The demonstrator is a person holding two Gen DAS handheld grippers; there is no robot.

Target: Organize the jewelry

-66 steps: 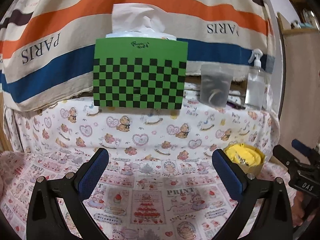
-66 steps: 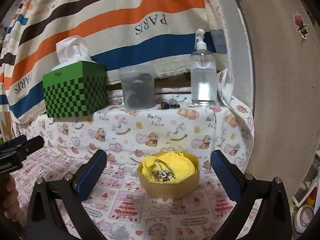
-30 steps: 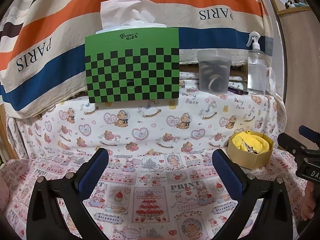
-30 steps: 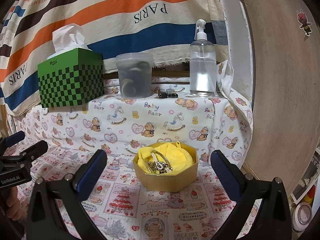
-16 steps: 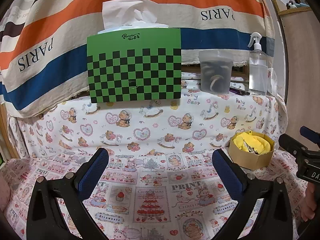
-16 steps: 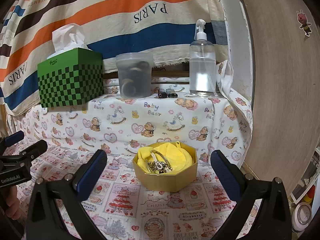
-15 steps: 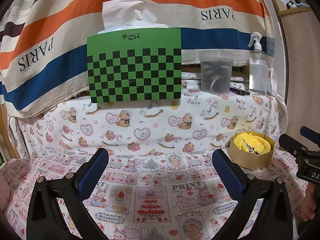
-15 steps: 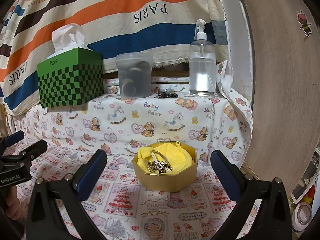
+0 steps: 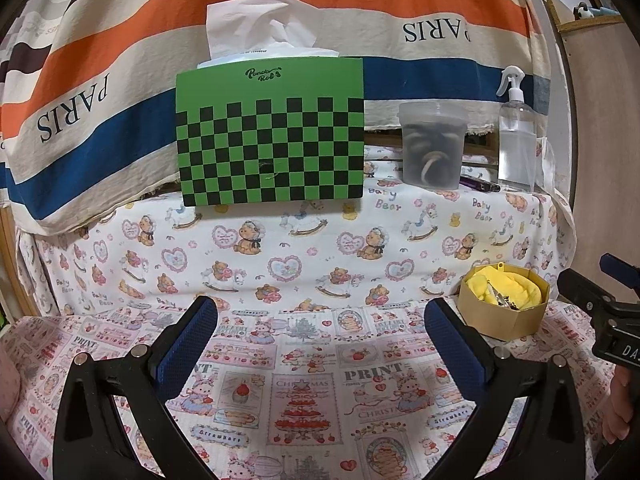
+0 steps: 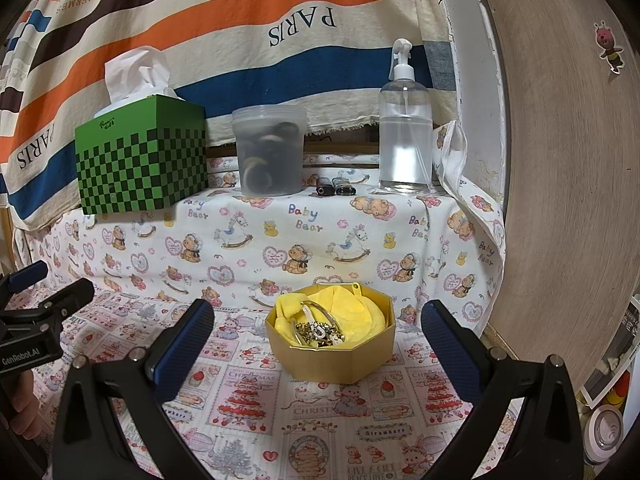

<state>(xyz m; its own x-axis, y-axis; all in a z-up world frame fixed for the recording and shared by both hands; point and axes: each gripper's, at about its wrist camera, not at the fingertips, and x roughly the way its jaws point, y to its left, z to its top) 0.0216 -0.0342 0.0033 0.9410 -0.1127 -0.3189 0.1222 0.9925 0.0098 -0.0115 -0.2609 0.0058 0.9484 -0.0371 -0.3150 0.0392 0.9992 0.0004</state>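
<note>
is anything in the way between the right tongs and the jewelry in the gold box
Nothing visible. The right tongs are open, framing the gold octagonal cardboard box. The tangled metal jewelry lies uncovered on the yellow cloth lining; only patterned tablecloth lies between.

Both views are evenly and fairly brightly lit by soft indoor light from above and slightly in front, with no hard glare. The tissue box [image 9: 270, 136] casts a thin shadow under its base at 12 o'clock, and the gold box [image 10: 332, 346] darkens the cloth just beneath it. The spray bottle [image 10: 405, 136] carries a pale sheen. Focus is sharp through the centre; fisheye bending curves the striped cloth [image 10: 224, 32] and the wall toward 3 o'clock, and black vignette fills all corners.
</note>
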